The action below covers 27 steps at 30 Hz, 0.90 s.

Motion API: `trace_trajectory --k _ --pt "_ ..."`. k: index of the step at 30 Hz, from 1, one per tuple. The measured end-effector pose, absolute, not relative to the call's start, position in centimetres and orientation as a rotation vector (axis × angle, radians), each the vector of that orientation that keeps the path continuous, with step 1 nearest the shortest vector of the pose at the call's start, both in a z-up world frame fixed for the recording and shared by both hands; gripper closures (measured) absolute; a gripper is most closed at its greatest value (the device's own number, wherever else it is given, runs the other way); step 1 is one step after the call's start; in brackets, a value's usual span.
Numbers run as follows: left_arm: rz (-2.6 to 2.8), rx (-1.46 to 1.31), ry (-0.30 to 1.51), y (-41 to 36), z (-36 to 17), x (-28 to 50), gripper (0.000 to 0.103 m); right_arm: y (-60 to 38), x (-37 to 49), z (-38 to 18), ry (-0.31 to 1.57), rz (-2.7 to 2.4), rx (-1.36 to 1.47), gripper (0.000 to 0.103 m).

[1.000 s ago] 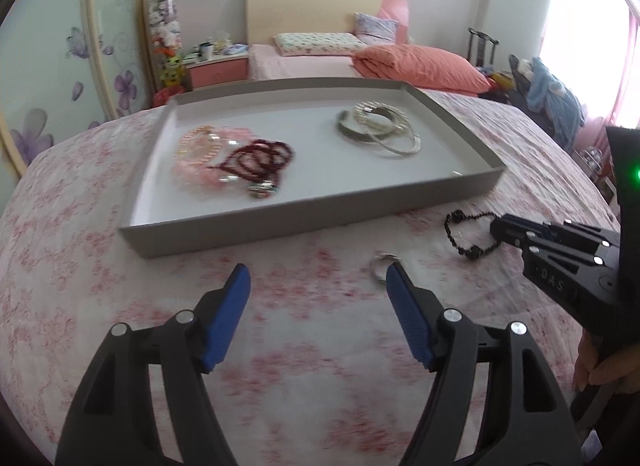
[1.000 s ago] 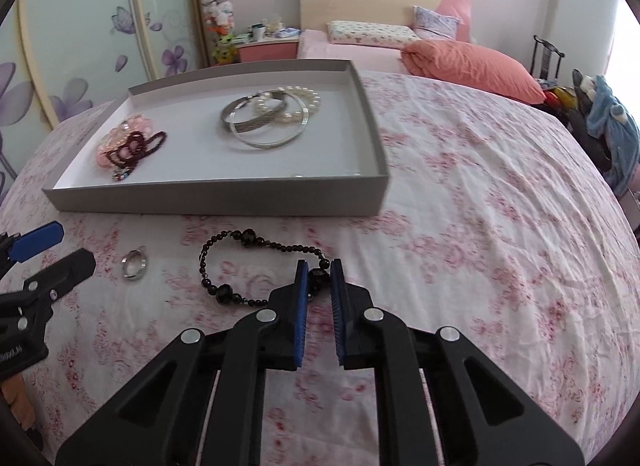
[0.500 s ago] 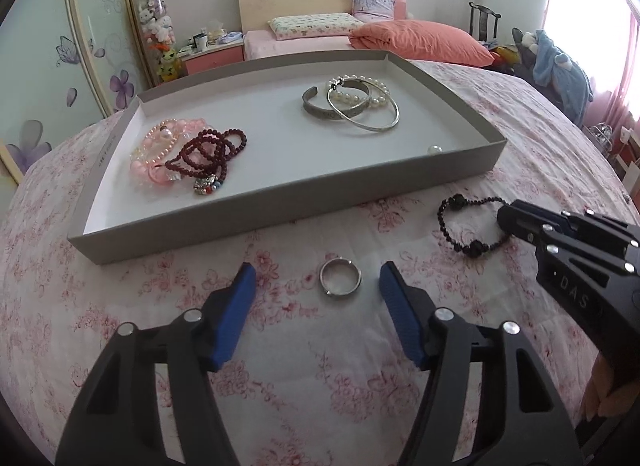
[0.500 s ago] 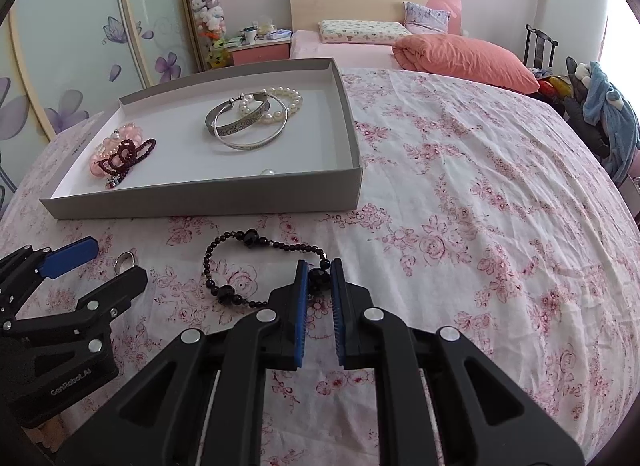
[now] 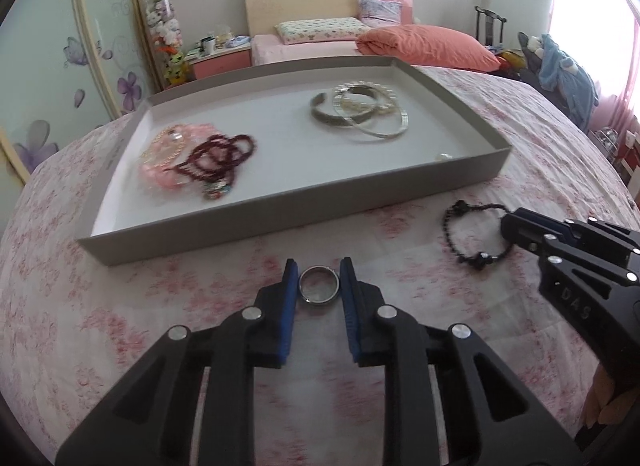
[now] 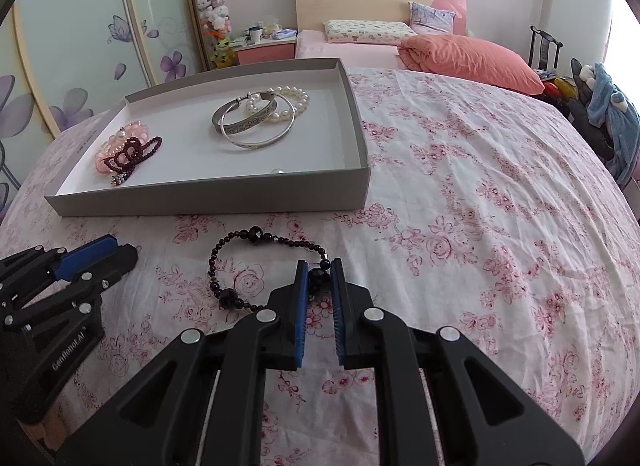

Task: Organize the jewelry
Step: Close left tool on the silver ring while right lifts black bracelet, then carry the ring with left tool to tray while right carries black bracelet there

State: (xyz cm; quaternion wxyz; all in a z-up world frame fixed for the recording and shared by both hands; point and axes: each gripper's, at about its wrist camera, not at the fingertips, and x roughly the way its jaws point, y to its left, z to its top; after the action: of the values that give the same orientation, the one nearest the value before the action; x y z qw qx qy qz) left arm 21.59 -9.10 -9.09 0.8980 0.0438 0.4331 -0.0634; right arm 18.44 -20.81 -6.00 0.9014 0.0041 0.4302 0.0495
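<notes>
A silver ring lies on the floral cloth between the blue pads of my left gripper, which has closed in on it; the pads touch its sides. My right gripper is shut on a bead of the black bead bracelet, whose loop lies on the cloth; it also shows in the left wrist view. The grey tray holds pink and dark red bead bracelets at left and silver bangles with a pearl bracelet at right.
The tray stands just beyond both grippers on a round table with a floral cloth. A small pearl lies in the tray's front right corner. A bed with an orange duvet is behind.
My left gripper moved right and forward around the ring and its jaws closed from wide open onto it. My right gripper stayed shut on the black bracelet.
</notes>
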Motion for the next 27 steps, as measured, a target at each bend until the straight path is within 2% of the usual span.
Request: trace_trajectory --k 10,27 --pt "0.003 0.058 0.9 -2.0 -8.8 20.3 0.08 -20.1 18.2 -6.1 0.89 0.129 -0.006 0.089" --pt "0.004 0.011 0.898 -0.8 -8.7 19.8 0.081 -19.6 17.6 -4.8 0.832 0.181 0.013 0.091"
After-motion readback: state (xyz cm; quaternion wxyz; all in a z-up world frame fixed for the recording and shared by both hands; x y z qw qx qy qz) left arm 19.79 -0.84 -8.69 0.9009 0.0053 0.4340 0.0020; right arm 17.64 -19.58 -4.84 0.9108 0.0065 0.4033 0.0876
